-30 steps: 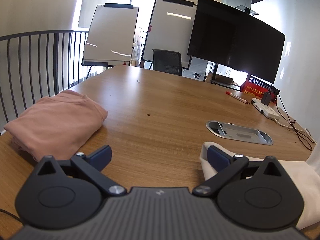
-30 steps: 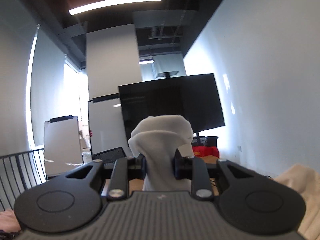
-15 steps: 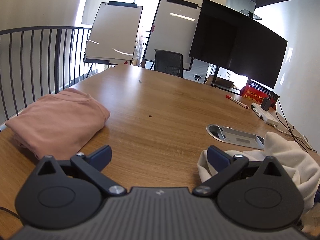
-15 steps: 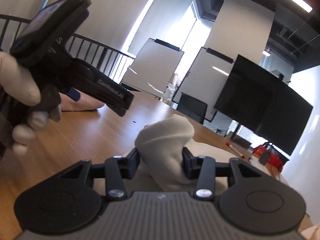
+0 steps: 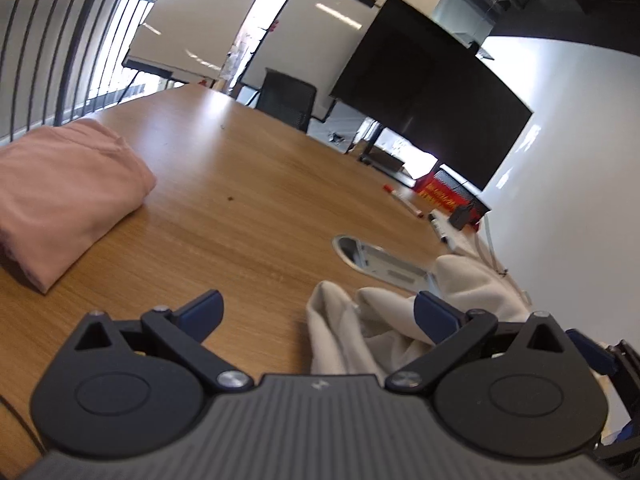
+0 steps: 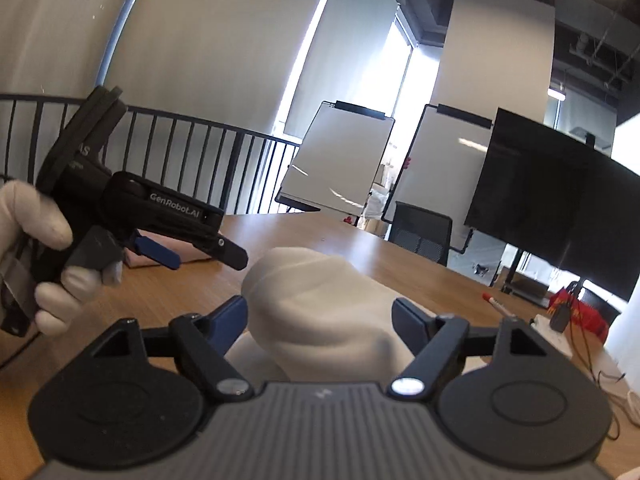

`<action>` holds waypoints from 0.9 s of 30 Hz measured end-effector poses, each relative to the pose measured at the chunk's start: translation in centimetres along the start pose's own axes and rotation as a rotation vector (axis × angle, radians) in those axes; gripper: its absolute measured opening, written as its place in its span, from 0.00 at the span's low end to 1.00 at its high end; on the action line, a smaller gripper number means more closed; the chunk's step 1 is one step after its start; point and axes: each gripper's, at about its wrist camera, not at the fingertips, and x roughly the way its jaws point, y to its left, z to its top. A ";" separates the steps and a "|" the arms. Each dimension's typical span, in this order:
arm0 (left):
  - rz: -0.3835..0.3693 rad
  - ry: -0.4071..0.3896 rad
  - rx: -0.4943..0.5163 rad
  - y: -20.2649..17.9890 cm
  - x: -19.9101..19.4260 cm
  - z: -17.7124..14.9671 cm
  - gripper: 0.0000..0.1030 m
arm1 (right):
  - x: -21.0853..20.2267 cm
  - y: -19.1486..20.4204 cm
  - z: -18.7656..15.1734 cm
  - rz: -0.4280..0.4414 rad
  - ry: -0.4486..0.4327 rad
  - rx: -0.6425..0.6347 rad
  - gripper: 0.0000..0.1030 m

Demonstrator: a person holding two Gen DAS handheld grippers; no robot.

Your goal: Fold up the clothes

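Note:
A crumpled cream garment (image 5: 404,316) lies on the wooden table (image 5: 248,184) at the near right, partly between my left gripper's (image 5: 316,312) open fingers. In the right wrist view the same cream garment (image 6: 320,308) bulges up between the spread fingers of my right gripper (image 6: 320,316), which is open around it. A folded pink garment (image 5: 60,188) lies at the table's left edge. The left gripper also shows in the right wrist view (image 6: 160,248), held in a white-gloved hand, its jaws apart.
A metal cable hatch (image 5: 380,260) is set in the table beyond the cream garment. Markers (image 5: 400,200), a power strip and cables lie at the far right. A black railing (image 5: 60,52), two whiteboards, a chair (image 5: 288,100) and a large screen (image 5: 432,92) surround the table.
My right gripper has opened and let go of the cream garment, which now rests on the table. My left gripper has tilted and shifted toward the cream garment.

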 end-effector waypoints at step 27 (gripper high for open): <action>-0.093 -0.238 0.175 -3.7 -3.1 -1.2 0.98 | 6.5 10.7 -0.9 0.044 0.136 0.100 0.54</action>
